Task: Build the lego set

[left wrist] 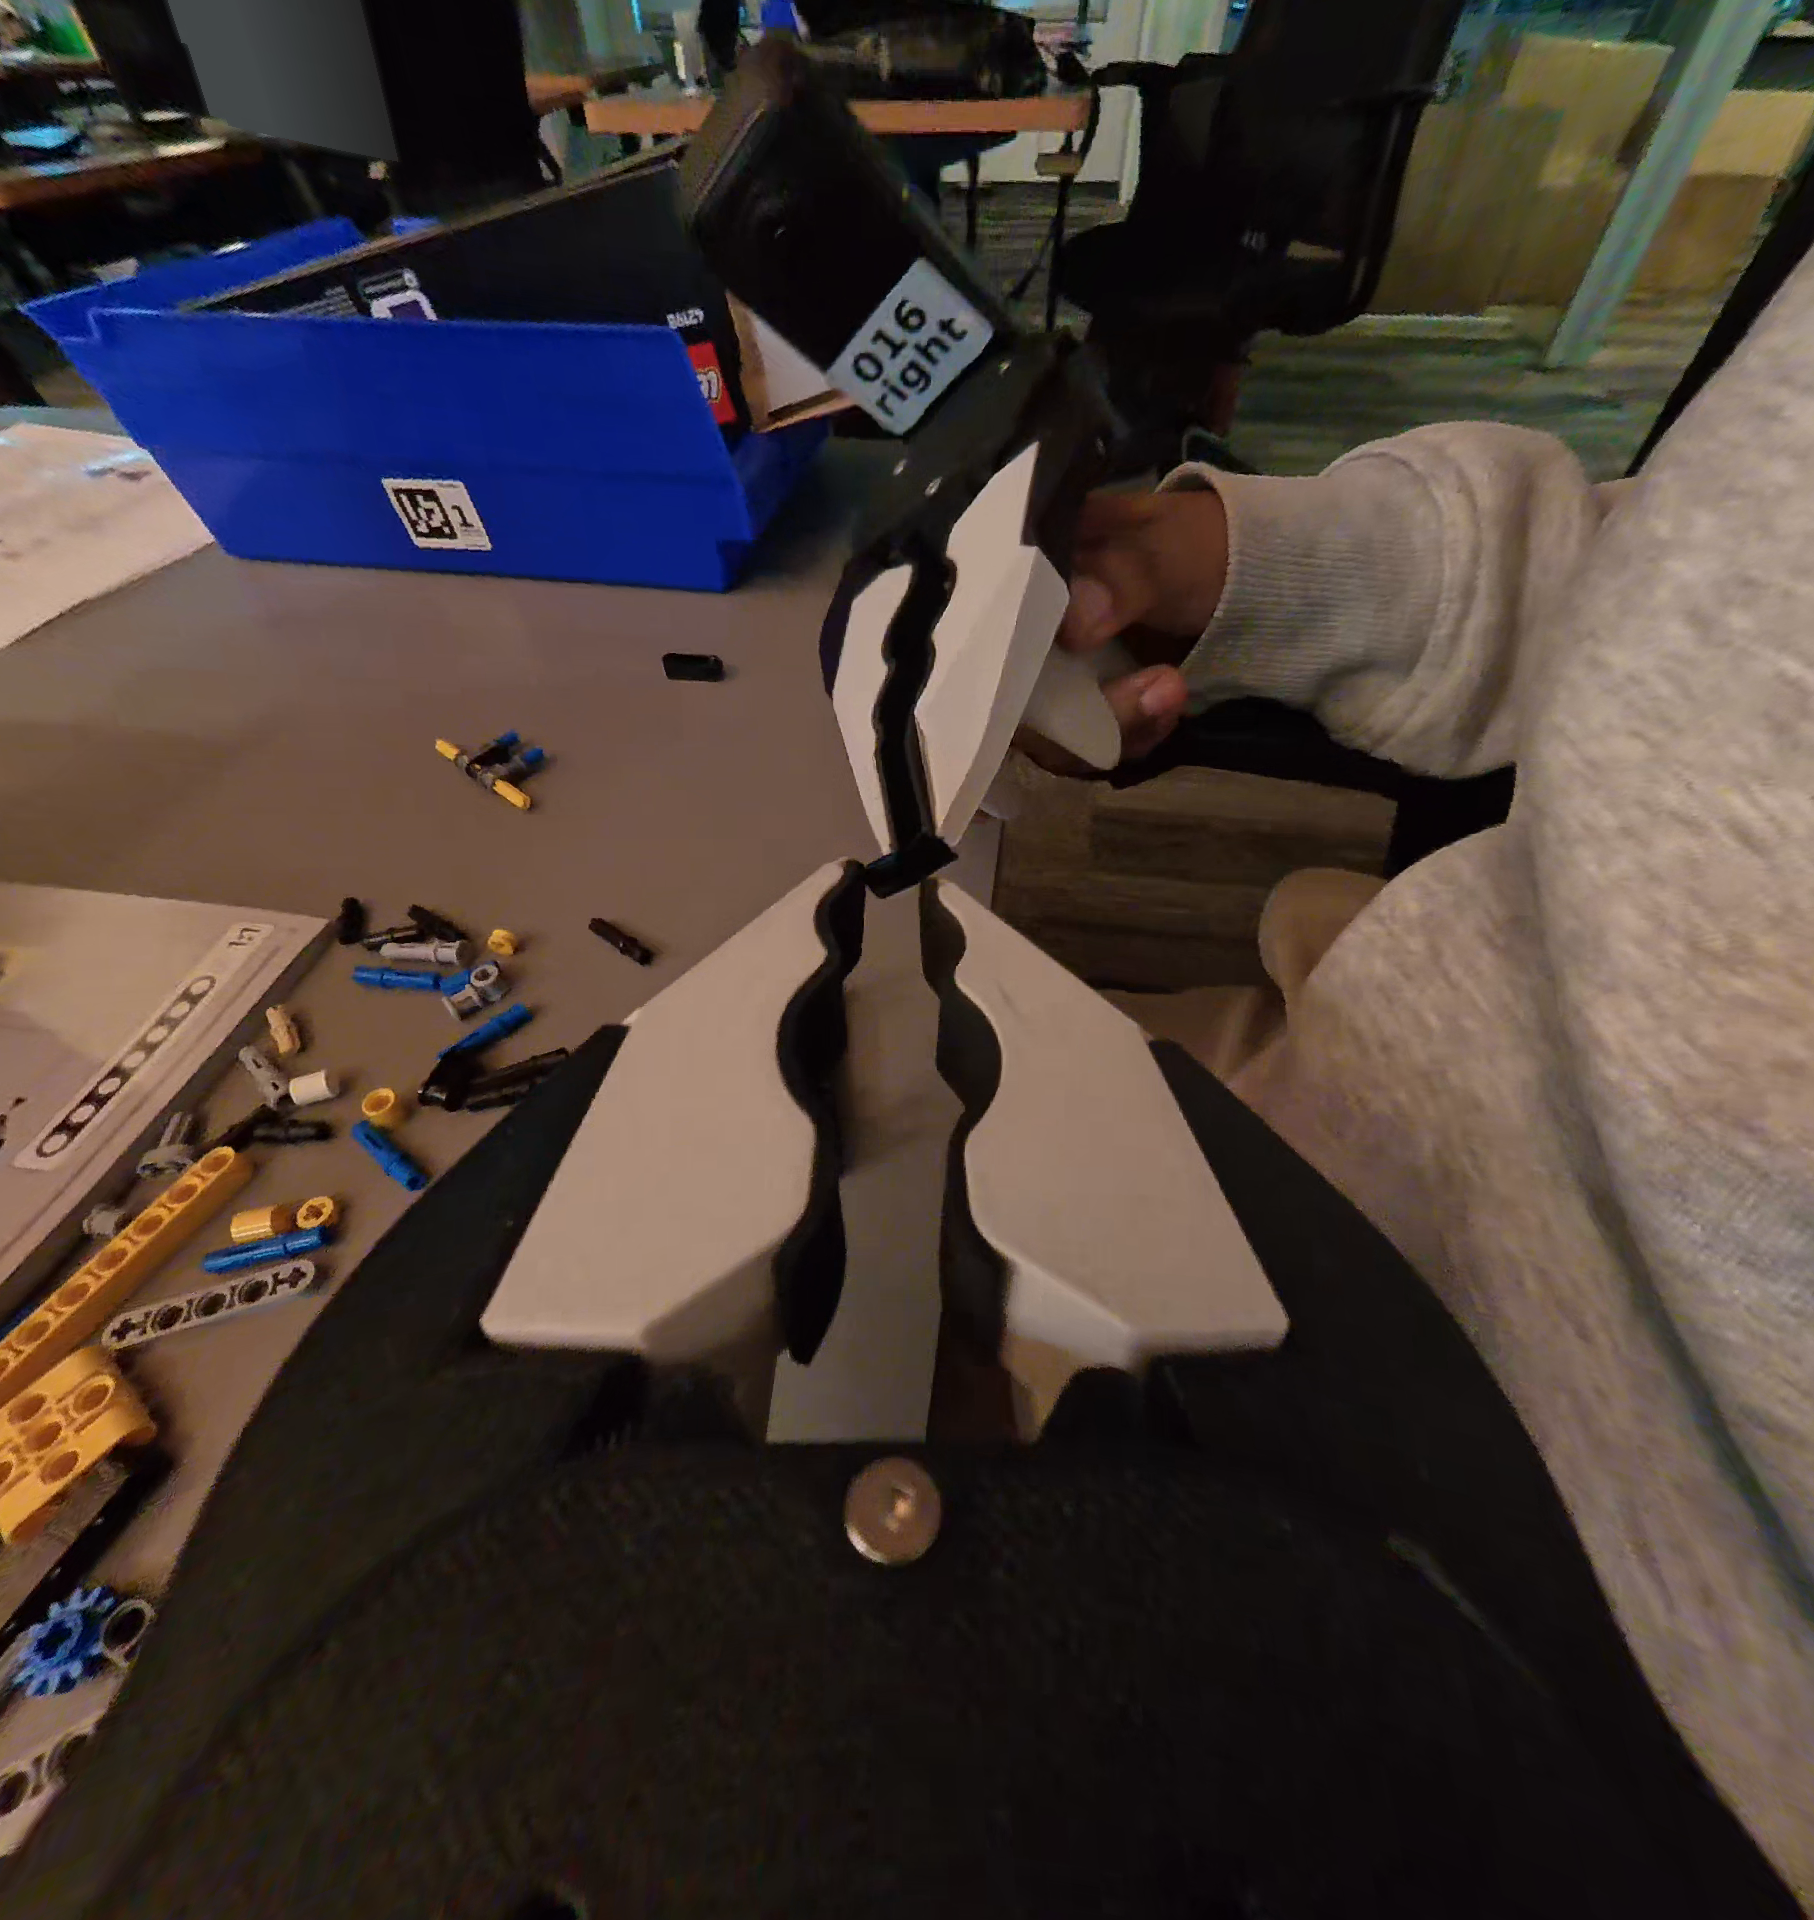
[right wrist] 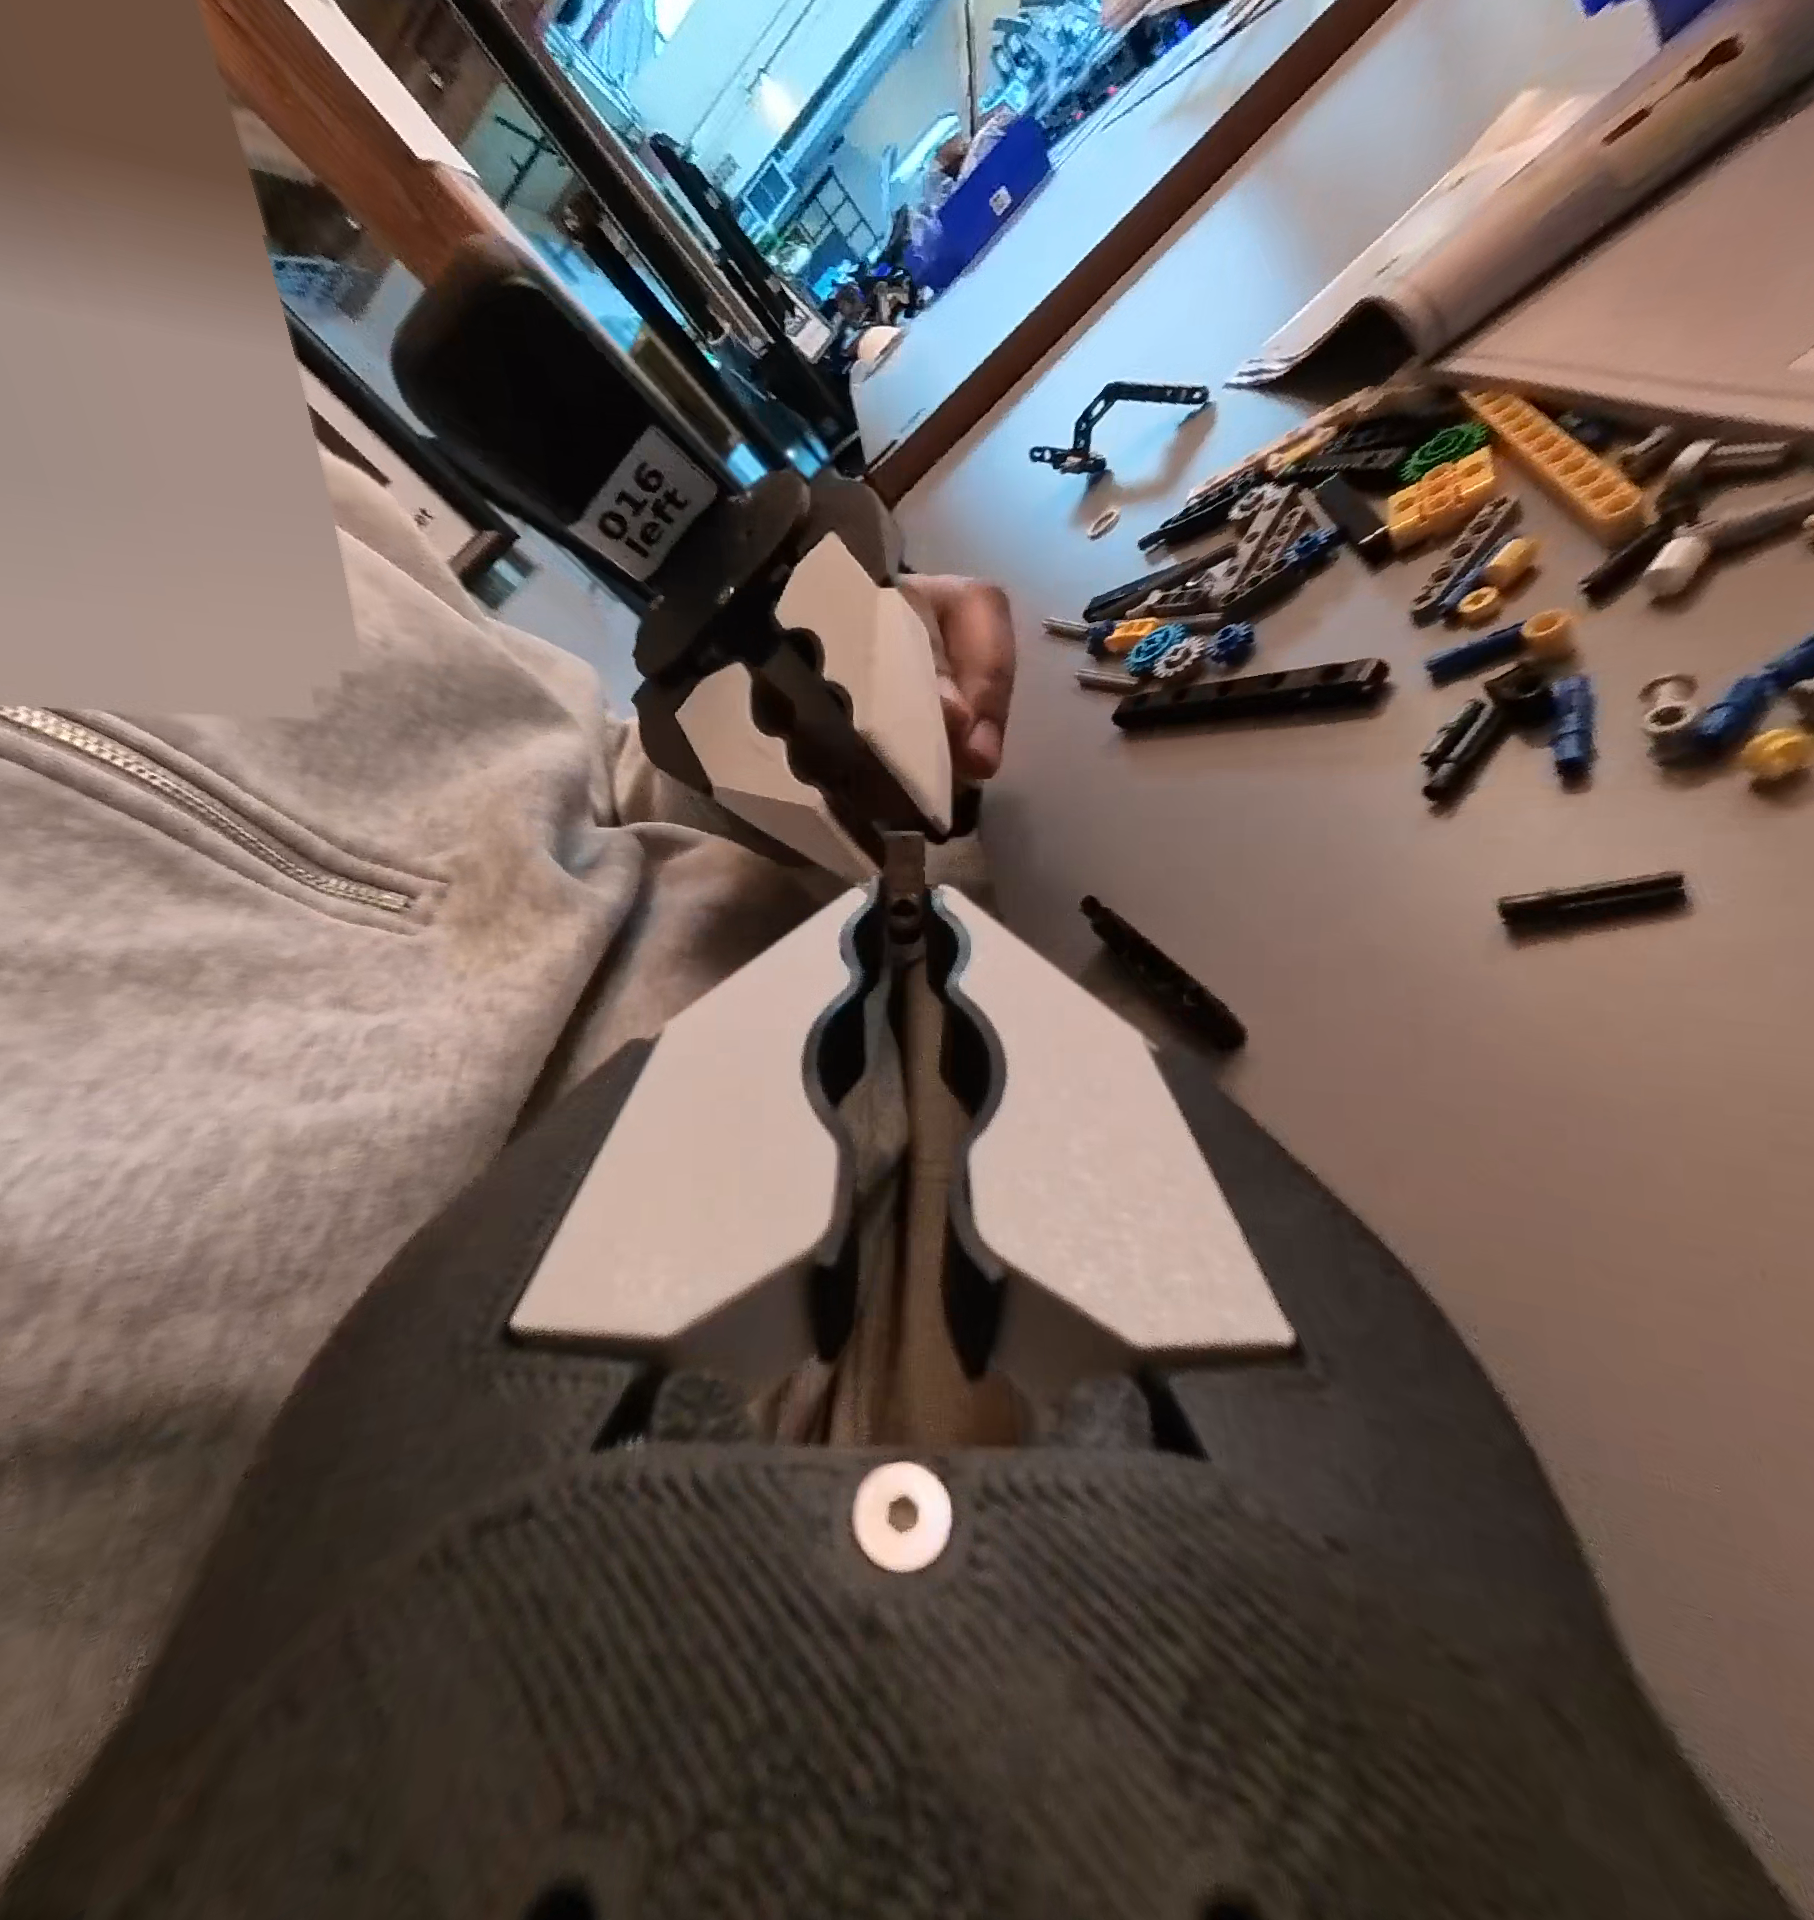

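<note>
My two grippers meet tip to tip above the near table edge, in front of a person in a grey sweater. A small black lego piece (left wrist: 908,862) sits between both pairs of tips; in the right wrist view it shows as a dark, greyish stub (right wrist: 904,868). My left gripper (left wrist: 887,881) comes from below in its own view and from above in the right wrist view (right wrist: 913,831), nearly closed on the piece. My right gripper (right wrist: 903,896) is closed on the same piece and shows from above in the left wrist view (left wrist: 918,836).
A blue bin (left wrist: 446,447) holding a black box stands at the back. An instruction booklet (left wrist: 103,1039) lies at left. Loose pins and connectors (left wrist: 404,1039), a yellow beam (left wrist: 103,1278), black beams (right wrist: 1251,694), an axle (right wrist: 1594,894) and a black frame (right wrist: 1121,426) are scattered on the grey table. Only a small space, under 4 cm, lies between the two pairs of fingers. The yellow beam (left wrist: 103,1278) is about 20 cm from both grippers' fingertips. It turns up in the right wrist view (right wrist: 1567,470) as well.
</note>
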The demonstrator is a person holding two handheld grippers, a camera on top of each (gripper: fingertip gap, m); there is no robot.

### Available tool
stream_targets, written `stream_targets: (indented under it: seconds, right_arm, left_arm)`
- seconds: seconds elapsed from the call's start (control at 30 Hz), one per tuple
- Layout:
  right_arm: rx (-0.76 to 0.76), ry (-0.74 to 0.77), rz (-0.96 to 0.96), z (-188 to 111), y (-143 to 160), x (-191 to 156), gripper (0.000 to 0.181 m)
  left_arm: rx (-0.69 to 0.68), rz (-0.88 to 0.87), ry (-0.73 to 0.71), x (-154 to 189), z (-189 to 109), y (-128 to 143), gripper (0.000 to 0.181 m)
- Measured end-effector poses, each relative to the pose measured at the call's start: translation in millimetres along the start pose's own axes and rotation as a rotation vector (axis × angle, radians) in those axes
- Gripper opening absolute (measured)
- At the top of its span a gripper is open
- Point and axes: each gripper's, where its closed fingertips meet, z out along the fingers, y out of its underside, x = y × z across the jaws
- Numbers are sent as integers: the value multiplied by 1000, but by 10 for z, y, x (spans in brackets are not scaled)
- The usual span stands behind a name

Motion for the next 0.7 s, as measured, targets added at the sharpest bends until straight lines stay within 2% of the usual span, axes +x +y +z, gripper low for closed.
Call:
stream_targets:
  seconds: [0.23,0.47,0.67,0.7]
  right_arm:
    - [15,-86,125,25,14,-30,5]
    - [59,-104,149,7,-39,-14,2]
    - [70,-96,99,1,-64,-43,11]
    - [78,-112,88,-1,-79,-77,17]
  left_arm:
    - [2,1,27,20,-30,8,8]
    - [11,-15,42,19,-40,3,6]
    - [39,-48,52,3,-59,-28,7]
    - [41,-53,49,-6,-60,-30,6]
